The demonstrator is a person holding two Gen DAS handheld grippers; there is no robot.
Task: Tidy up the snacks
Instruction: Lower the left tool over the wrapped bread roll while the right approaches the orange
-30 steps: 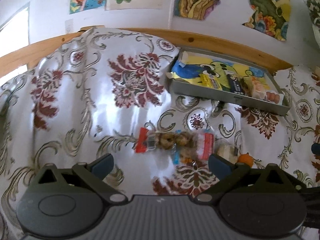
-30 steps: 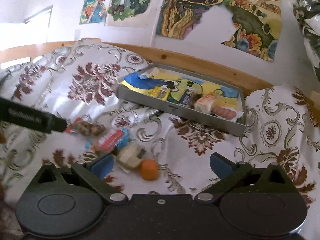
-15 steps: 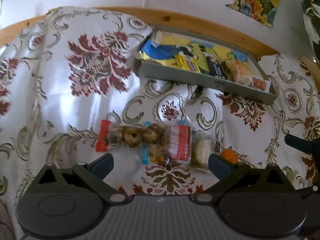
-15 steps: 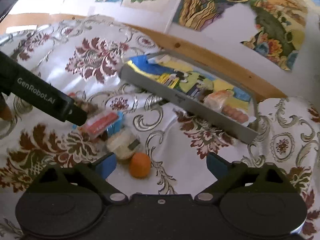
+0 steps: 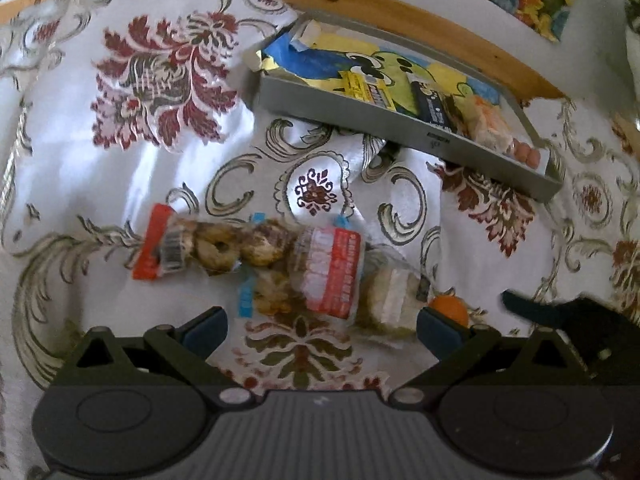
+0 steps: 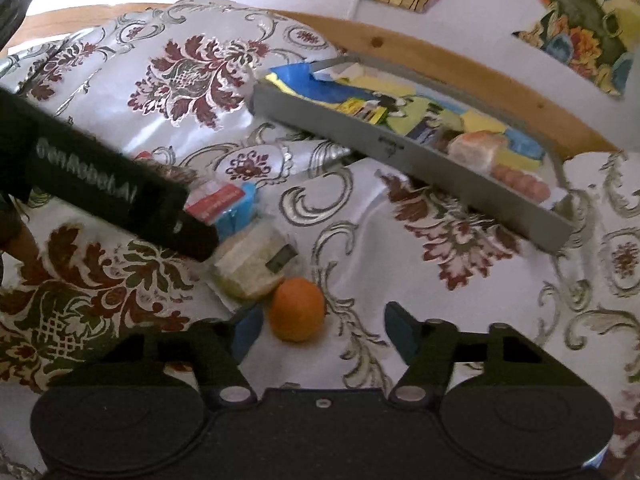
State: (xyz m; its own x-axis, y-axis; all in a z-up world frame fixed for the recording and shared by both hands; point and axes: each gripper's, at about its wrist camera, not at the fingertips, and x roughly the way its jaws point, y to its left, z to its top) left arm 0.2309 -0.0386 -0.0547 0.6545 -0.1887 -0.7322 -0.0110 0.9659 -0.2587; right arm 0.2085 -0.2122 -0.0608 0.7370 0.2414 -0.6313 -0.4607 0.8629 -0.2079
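Loose snacks lie in a row on the floral cloth: a doughnut pack [image 5: 216,244], a red-and-white packet [image 5: 330,270], a pale cake pack [image 5: 390,300] and an orange [image 5: 448,308]. My left gripper [image 5: 320,330] hangs open just above the packets. My right gripper [image 6: 324,330] is open but narrowed. The orange [image 6: 296,308] sits between its fingers, close to the left one, with no clear contact. The cake pack [image 6: 252,264] lies just beyond it. The left gripper's black body [image 6: 120,200] covers part of the red packet [image 6: 218,204].
A grey tray [image 5: 400,132] at the back right holds several snacks on a cartoon-print liner. A wooden rail [image 5: 400,8] and a postered wall lie behind it. The patterned cloth [image 5: 140,80] is bare at the left. The right gripper's finger [image 5: 528,304] shows at the right.
Both grippers have come lower and nearer to the loose snacks. The right gripper's jaws have narrowed around the orange. The left gripper's body now reaches further across the right view.
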